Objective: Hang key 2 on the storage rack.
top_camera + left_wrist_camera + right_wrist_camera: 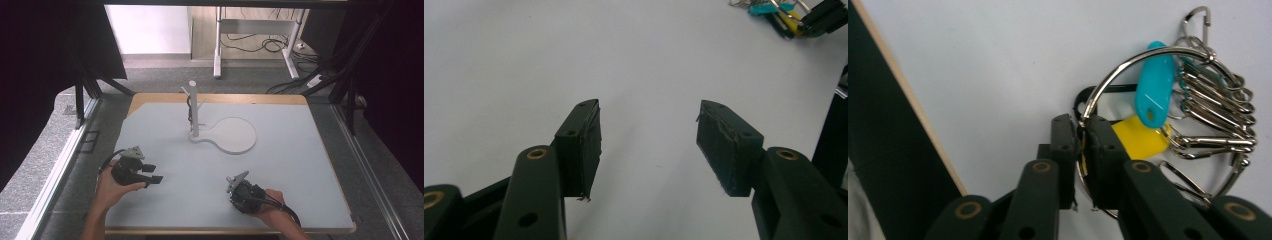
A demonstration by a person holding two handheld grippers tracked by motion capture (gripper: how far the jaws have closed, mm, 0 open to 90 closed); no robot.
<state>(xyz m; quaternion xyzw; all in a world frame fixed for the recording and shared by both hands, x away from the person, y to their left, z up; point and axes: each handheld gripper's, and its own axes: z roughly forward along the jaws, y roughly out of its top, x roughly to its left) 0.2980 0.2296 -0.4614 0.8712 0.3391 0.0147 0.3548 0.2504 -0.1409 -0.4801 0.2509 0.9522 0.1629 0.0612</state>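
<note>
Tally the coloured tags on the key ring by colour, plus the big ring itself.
Teal tag: 1
Yellow tag: 1
Large metal ring: 1, pinched by the right gripper
Total: 3
The small snap hooks on the ring overlap too much to count.

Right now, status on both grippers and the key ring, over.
Right gripper shut on key ring, which lies on the table. Left gripper open, holding nothing. White peg stand ahead, path unobstructed.
</note>
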